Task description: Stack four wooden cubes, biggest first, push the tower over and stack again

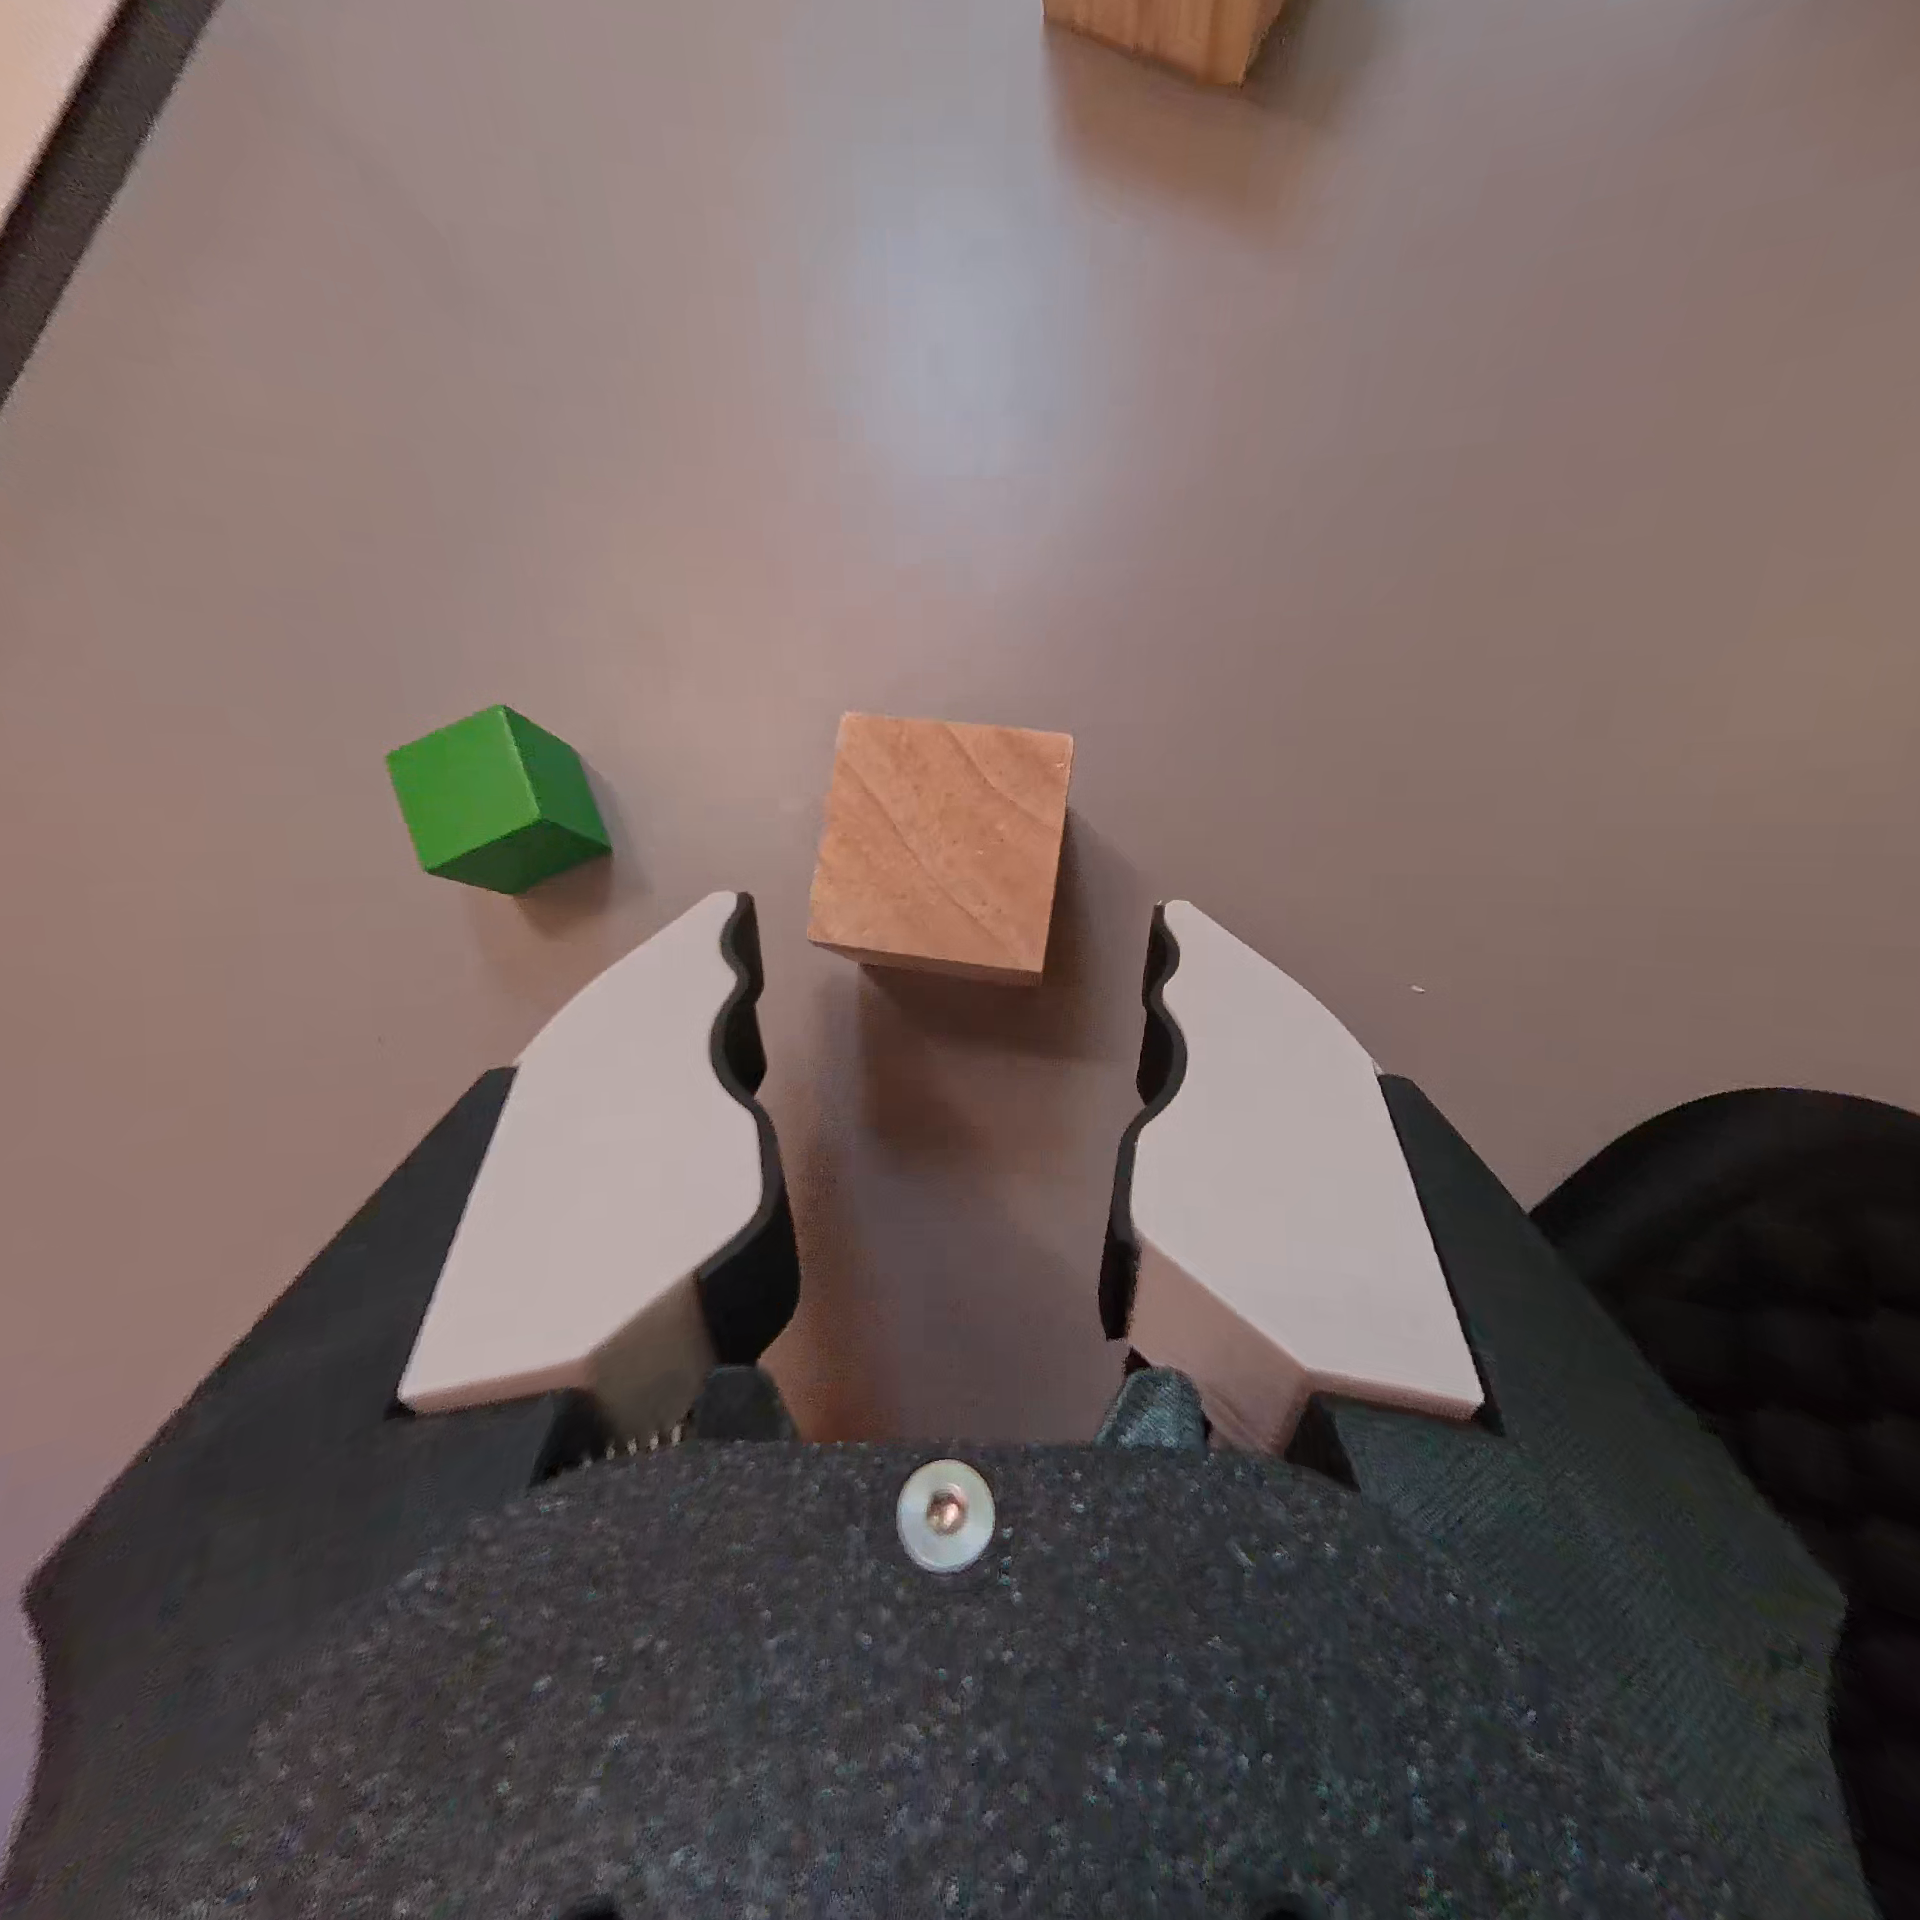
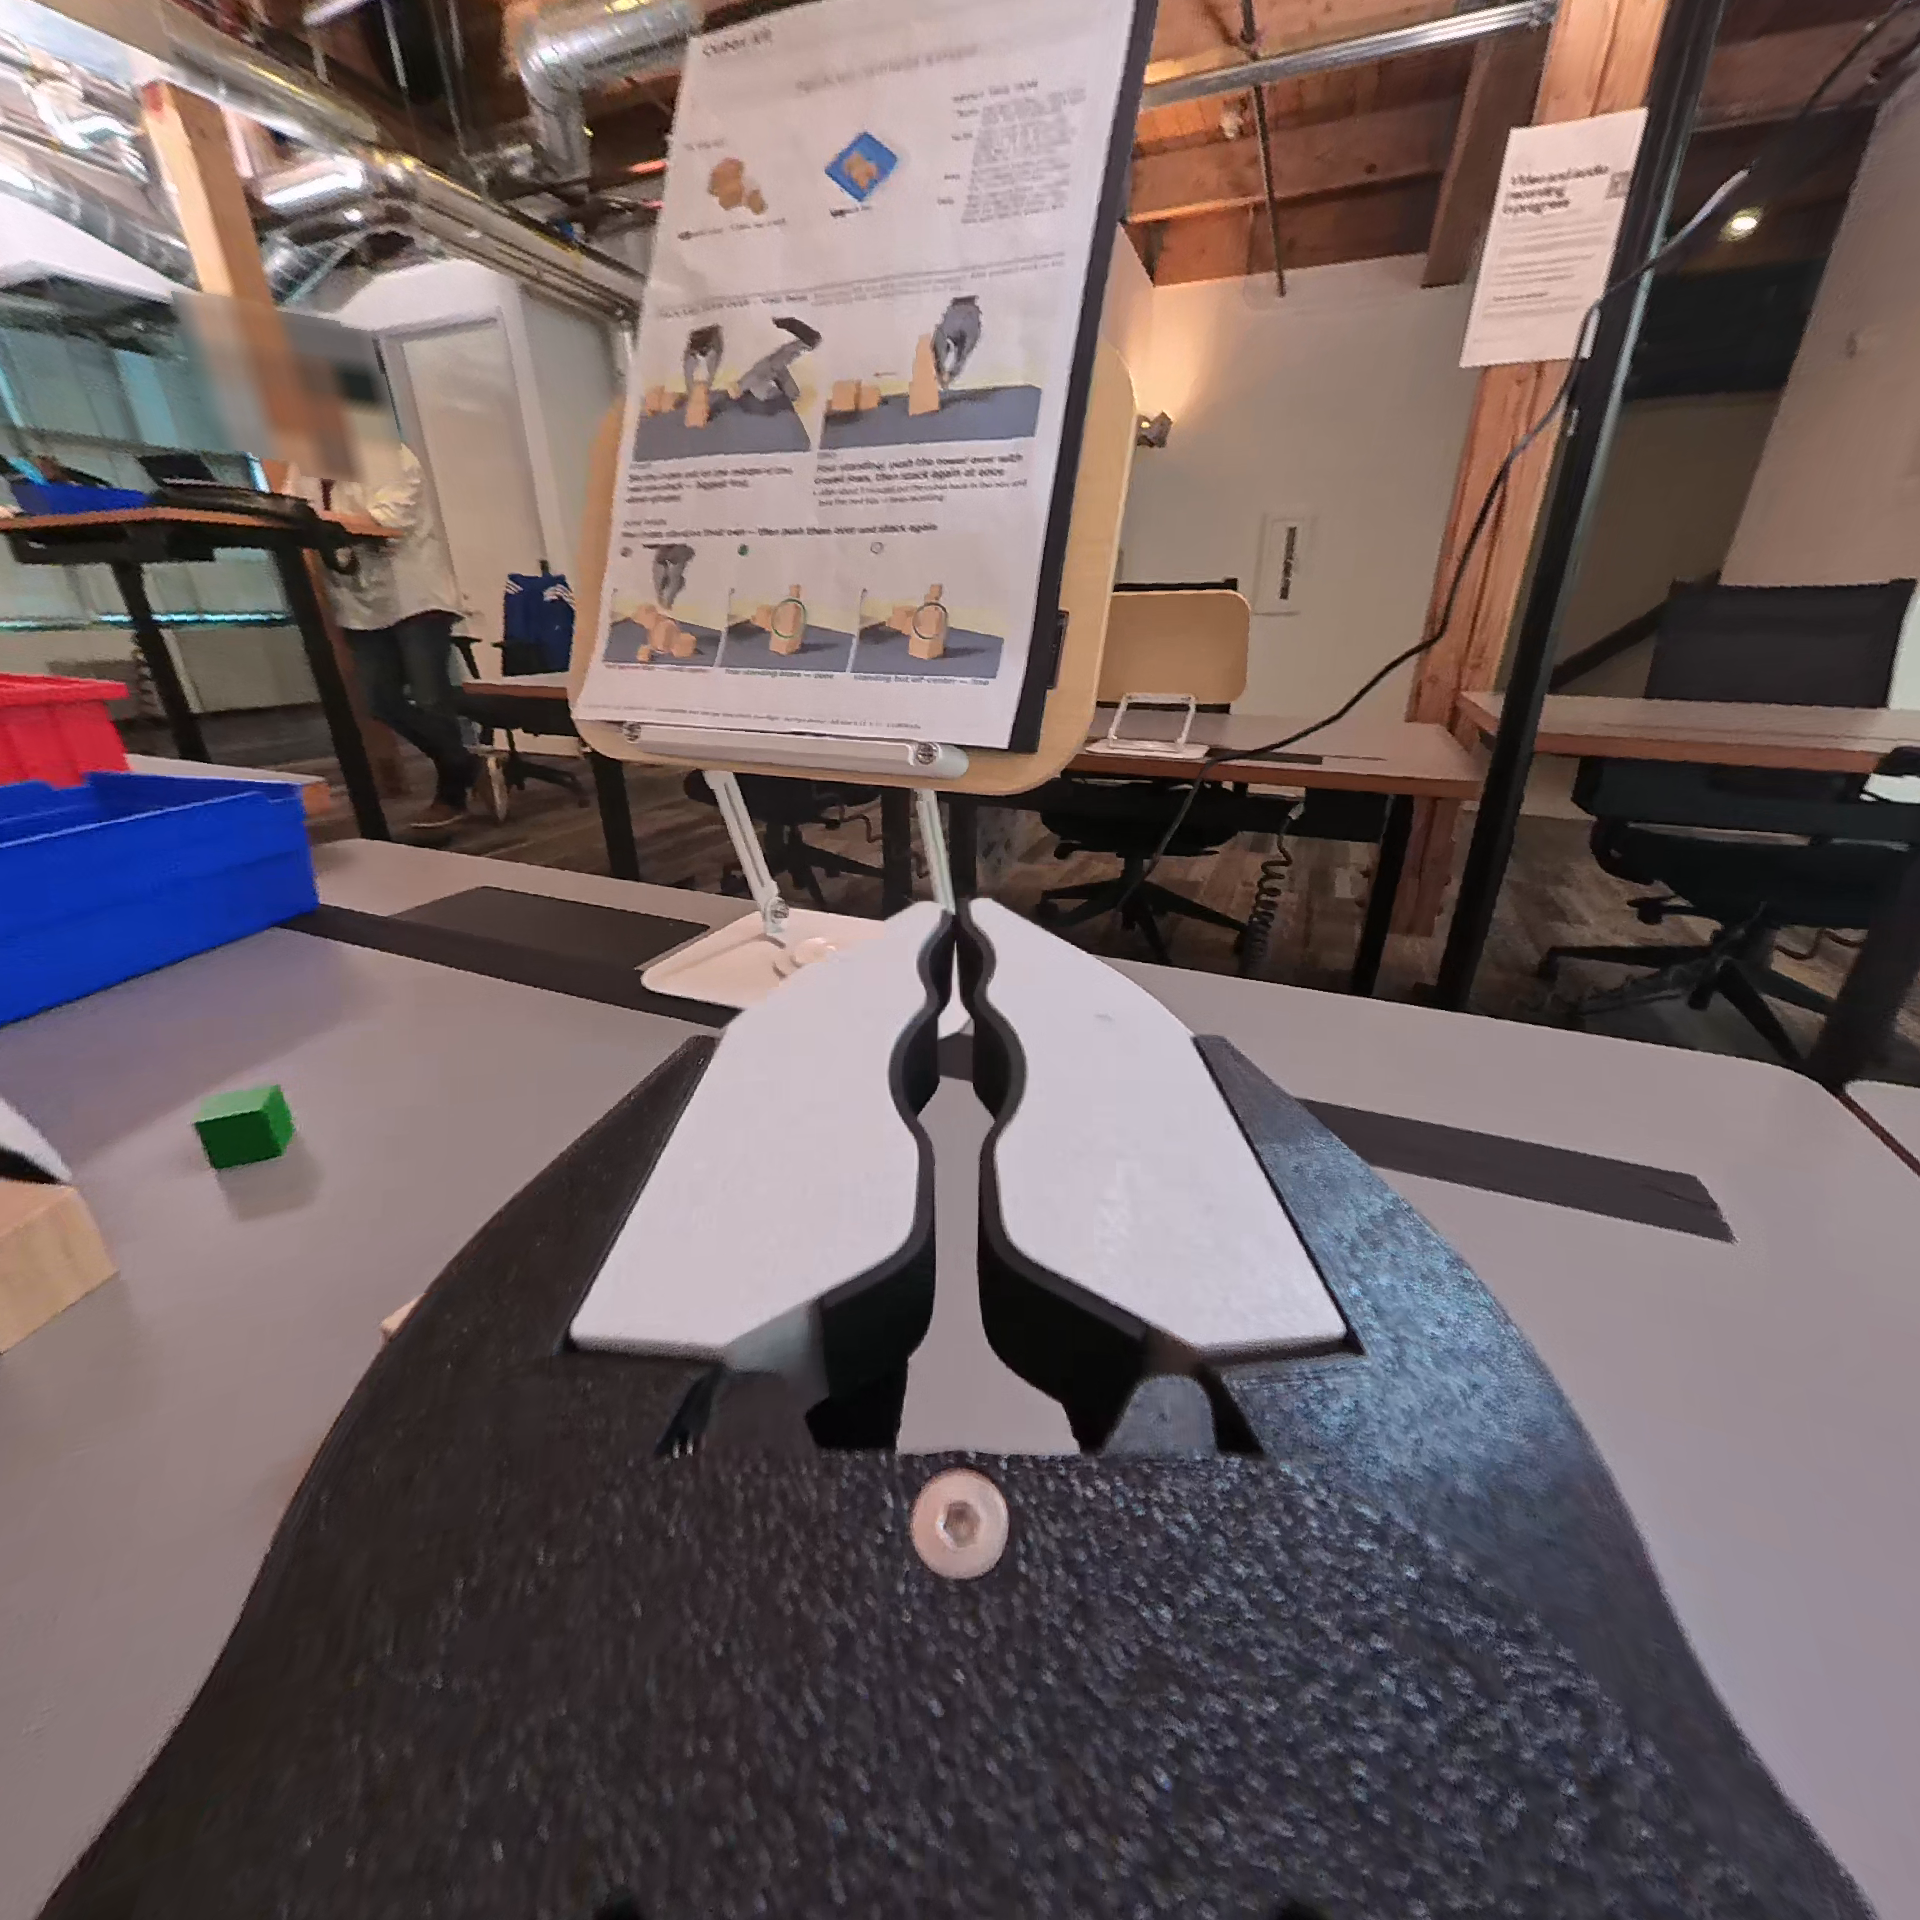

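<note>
A: Left gripper [image 1: 951, 914] looks down on the grey table [image 1: 1351, 520], jaws spread wide, nothing between the pads. Brown wooden cube [image 1: 940, 847] sits just ahead of the fingertips at 12 o'clock, roughly centred on the gap, apart from both fingers [image 1: 623, 1091]. No contact that I can see

B: Neighbours of that cube?

A: Green cube [image 1: 494, 798] at about 10 o'clock from the fingertips, near the brown one but not touching, turned corner-on. A paler wooden block [image 1: 1158, 31] at the top edge, 1 o'clock, well apart, mostly cut off by the frame. Something black and padded [image 1: 1766, 1299] at 4 o'clock, kind unclear

B: Right gripper?

A: Right gripper [image 2: 961, 914] clenched, tips meeting on nothing, pointing level across the table. Green cube [image 2: 246, 1125] shows again at 9 o'clock, well apart from it. Edge of a pale wooden block [image 2: 47, 1257] at 8 o'clock, cropped

B: Beyond it?

A: Printed sheet on a tan stand [image 2: 862, 395] at 12 o'clock, white foot [image 2: 727, 961] just behind the fingertips. Blue bin [image 2: 145, 883] at 10 o'clock, red bin [image 2: 52, 727] behind it. Person standing at a far desk, 10 o'clock

B: State of the blocks overall?

A: All lie singly on the table; none stacked, none lifted, neither gripper carrying anything
</note>
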Motion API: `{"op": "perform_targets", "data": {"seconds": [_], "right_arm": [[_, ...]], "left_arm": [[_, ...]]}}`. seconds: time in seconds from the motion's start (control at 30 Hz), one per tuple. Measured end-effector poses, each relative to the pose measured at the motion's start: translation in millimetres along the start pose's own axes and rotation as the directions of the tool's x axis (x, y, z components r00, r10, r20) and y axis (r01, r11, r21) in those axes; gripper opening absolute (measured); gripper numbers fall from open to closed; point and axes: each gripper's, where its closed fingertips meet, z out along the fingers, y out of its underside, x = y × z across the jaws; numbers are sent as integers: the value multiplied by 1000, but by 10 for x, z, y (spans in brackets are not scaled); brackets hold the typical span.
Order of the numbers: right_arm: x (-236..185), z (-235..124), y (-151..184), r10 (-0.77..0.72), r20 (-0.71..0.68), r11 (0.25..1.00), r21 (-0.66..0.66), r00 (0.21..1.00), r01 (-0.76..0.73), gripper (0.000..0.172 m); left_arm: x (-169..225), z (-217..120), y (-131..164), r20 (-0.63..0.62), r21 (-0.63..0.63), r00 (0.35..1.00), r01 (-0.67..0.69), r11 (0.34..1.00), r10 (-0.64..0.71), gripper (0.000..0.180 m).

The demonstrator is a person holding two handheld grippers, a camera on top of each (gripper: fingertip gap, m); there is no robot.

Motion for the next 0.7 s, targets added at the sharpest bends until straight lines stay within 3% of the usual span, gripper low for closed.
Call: {"op": "perform_targets", "data": {"seconds": [0.07,0.17,0.27,0.5,0.7], "right_arm": [[-37,-2,-3,-6,23,1000,2,1000,6,0],[-58,5,18,-6,36,1000,-6,999,6,0],[-66,11,27,-5,39,1000,-12,999,5,0],[-55,21,63,-6,21,1000,-29,1000,7,0],[-62,18,57,-9,23,1000,-29,1000,10,0]], "left_arm": [[-3,60,20,2,-16,1000,-20,1000,20,68],[-50,100,-18,44,-12,997,-55,998,55,46],[-29,75,-167,34,31,998,-58,998,57,45],[156,-23,-1126,-15,209,988,-150,966,156,45],[389,274,-1860,-101,233,957,-244,941,273,45]]}}
